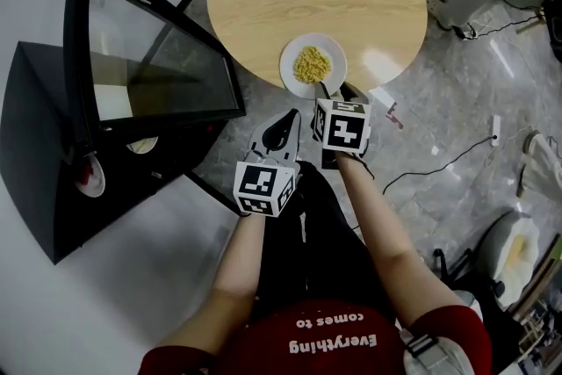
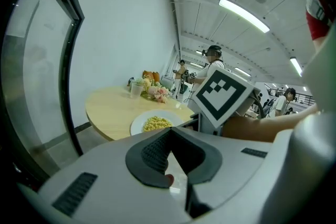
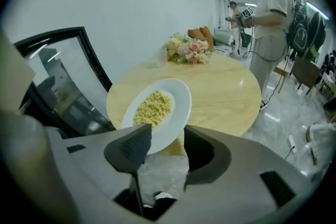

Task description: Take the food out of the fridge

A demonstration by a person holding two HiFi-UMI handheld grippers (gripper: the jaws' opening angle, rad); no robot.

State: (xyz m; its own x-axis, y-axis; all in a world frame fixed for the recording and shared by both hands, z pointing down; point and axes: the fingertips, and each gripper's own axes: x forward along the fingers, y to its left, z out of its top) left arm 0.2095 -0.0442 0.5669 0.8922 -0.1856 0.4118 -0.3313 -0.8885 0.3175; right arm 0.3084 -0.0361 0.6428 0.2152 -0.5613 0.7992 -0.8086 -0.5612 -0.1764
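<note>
Wooden round surface (image 1: 263, 4) carries the white plate (image 1: 313, 64) of yellow food (image 1: 313, 63) near its edge, outside the black fridge (image 1: 35, 145).
Right claw (image 3: 165, 139) is released, its pads spread at the plate's near rim without pressing. Left claw (image 2: 170, 131) is clenched and empty. Likely hazard: a pad snagging the rim on withdrawal could drag the plate over the edge, spilling it.

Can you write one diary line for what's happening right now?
plate of food: on table, outside fridge | right hand-held gripper: open at plate's edge | left hand-held gripper: shut, empty | fridge door: open
</note>
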